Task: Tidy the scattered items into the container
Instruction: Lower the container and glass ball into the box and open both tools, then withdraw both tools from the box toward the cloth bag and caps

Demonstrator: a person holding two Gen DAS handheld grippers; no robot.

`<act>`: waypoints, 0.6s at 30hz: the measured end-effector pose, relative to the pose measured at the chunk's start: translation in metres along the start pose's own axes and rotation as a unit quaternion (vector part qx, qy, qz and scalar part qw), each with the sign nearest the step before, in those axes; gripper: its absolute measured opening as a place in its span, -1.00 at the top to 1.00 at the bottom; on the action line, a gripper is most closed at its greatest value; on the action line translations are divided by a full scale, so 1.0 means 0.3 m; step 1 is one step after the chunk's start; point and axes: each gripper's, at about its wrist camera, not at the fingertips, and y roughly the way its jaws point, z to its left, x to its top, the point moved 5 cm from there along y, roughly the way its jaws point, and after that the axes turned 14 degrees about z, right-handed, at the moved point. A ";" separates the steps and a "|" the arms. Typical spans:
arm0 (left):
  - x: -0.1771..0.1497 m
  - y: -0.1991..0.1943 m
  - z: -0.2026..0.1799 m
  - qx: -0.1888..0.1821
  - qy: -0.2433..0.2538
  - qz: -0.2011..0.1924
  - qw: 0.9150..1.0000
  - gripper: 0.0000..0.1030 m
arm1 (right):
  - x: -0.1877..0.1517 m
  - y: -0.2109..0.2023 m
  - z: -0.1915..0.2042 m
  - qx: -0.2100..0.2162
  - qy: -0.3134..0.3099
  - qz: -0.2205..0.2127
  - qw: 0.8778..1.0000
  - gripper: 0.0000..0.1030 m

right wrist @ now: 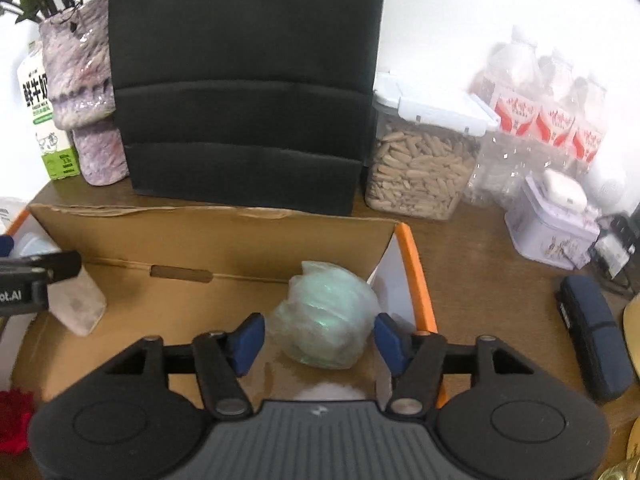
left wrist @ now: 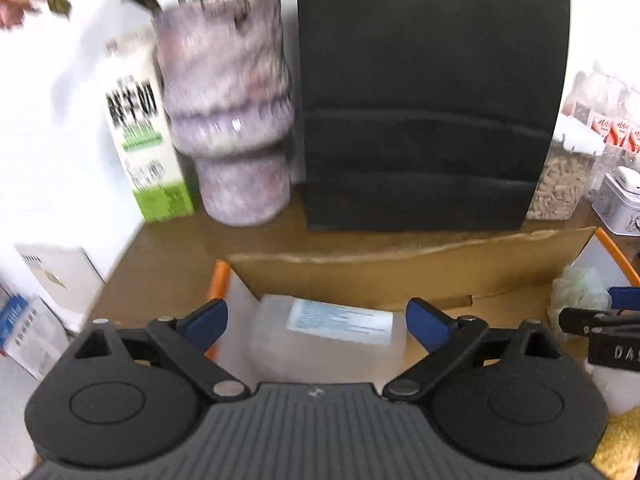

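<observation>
Two hand-held grippers over an open cardboard box (right wrist: 192,236) with orange-edged flaps, the container for the tidy-up, on a brown table (right wrist: 480,264).

Left gripper (left wrist: 316,326): jaws spread wide, holding nothing. A clear plastic box (left wrist: 326,338) with a white label lies between and beyond the blue pads, at the left end of the cardboard box; whether a pad touches it cannot be told, as this view is blurred.

Right gripper (right wrist: 320,340): jaws likewise wide, empty. A crumpled pale green plastic bag (right wrist: 326,318) sits between the pads near the right wall of the cardboard box, with a gap showing at each side.

Step in hand, as judged: both items appear to lie inside the container with both grippers opened around them, which fits the release stage of a placement rather than a pick-up.

Next move, as judged: each gripper should lift clear without dragging its item, then go to what lies outside, such as the dark blue stapler (right wrist: 592,336) near right on the table, or the red thing (right wrist: 14,416) at the near left edge. The stapler is long and rigid, so a grasp across its narrow width would suit.
</observation>
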 end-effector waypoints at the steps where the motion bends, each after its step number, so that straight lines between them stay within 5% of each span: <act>1: 0.004 -0.023 0.003 0.004 -0.001 0.000 1.000 -0.95 | 0.003 -0.019 -0.005 0.011 0.006 0.000 1.000 -0.25; 12: -0.024 -0.299 0.121 -0.016 -0.088 0.060 0.994 -1.00 | -0.025 -0.378 0.020 0.026 -0.015 -0.018 0.999 -0.72; 18: -0.192 -0.423 0.142 -0.010 -0.056 0.071 0.996 -1.00 | -0.172 -0.461 0.016 0.038 -0.040 0.013 0.998 -0.73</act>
